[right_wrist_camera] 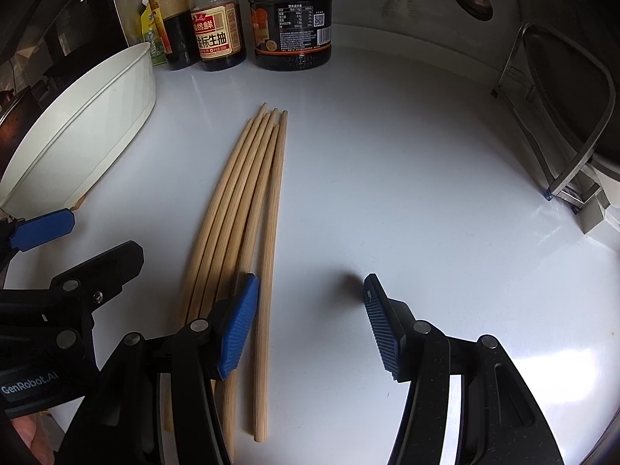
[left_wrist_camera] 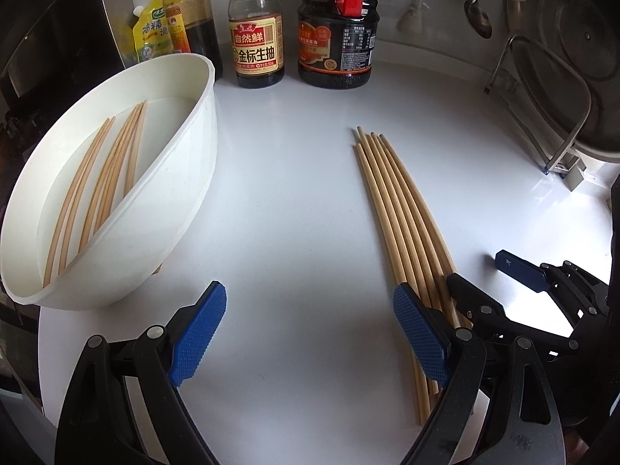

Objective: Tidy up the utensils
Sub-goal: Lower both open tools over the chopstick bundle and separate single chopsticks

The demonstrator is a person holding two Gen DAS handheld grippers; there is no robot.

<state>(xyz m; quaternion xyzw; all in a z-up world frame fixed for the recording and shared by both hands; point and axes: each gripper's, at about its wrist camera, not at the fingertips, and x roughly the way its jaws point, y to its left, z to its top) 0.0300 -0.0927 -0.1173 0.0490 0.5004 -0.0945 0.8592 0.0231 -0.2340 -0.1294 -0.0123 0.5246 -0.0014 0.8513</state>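
- The left gripper [left_wrist_camera: 310, 329] is hovering over the white counter [left_wrist_camera: 294, 201] with its blue pads spread wide apart, nothing between them.
- The loose chopsticks [left_wrist_camera: 399, 224] are lying side by side on the counter, running from about 12 o'clock down to 5 o'clock in the left wrist view, their near ends passing behind the left gripper's right-hand pad.
- The right gripper [right_wrist_camera: 310, 325] is standing partly apart and gripping nothing; one chopstick [right_wrist_camera: 267, 290] is lying just inside its left-hand pad, the others outside it.
- The white tub [left_wrist_camera: 186, 178] is sitting tilted at 9 o'clock, holding more chopsticks [left_wrist_camera: 104, 186].
- Sauce bottles [left_wrist_camera: 255, 38] are standing at 12 o'clock.
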